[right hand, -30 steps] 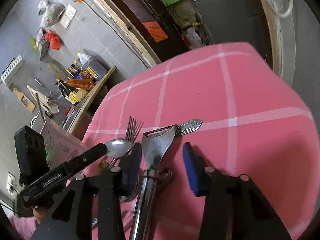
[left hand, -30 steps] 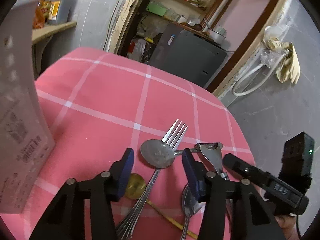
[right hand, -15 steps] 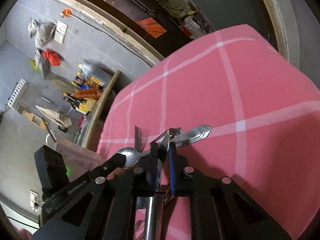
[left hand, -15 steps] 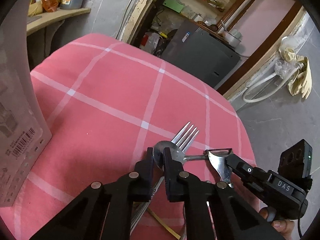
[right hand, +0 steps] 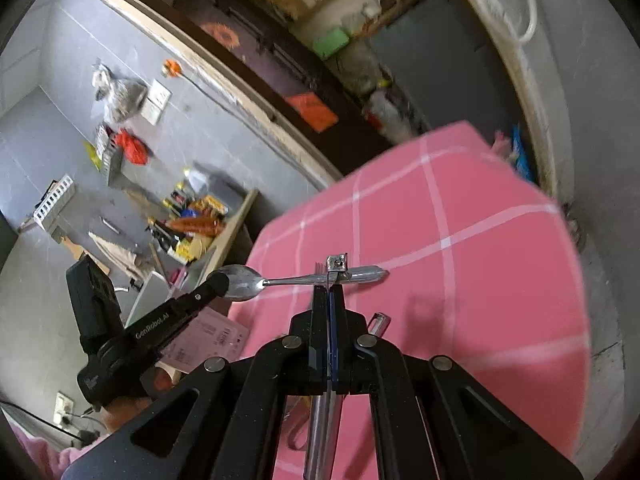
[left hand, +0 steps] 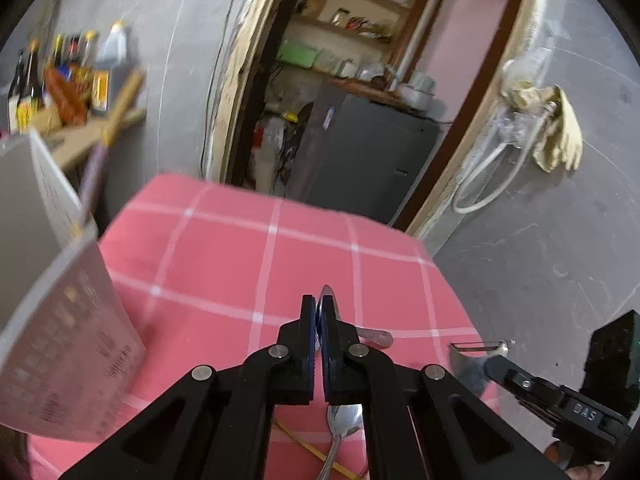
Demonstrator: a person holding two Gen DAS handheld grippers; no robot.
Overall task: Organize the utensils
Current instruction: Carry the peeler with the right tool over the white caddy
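Observation:
My left gripper (left hand: 319, 304) is shut on a steel spoon (left hand: 329, 295), pinching its bowl edge-on; the handle sticks out to the right (left hand: 374, 336). In the right wrist view the same spoon (right hand: 240, 277) hangs level above the pink checked tablecloth (right hand: 460, 280). My right gripper (right hand: 330, 288) is shut on a steel peeler (right hand: 337, 263), its handle running back between the fingers. The peeler head also shows in the left wrist view (left hand: 478, 350). Another spoon (left hand: 343, 420) and a yellow stick (left hand: 308, 446) lie on the cloth below my left gripper.
A grey-white printed box (left hand: 60, 340) stands at the table's left. The table's far edge (left hand: 280, 196) faces a doorway with a dark cabinet (left hand: 360, 156). A shelf of bottles (left hand: 64, 80) is at the far left.
Both grippers closed, the left on the spoon and the right on the peeler, then lifted them off the cloth. The fork has dropped out of view.

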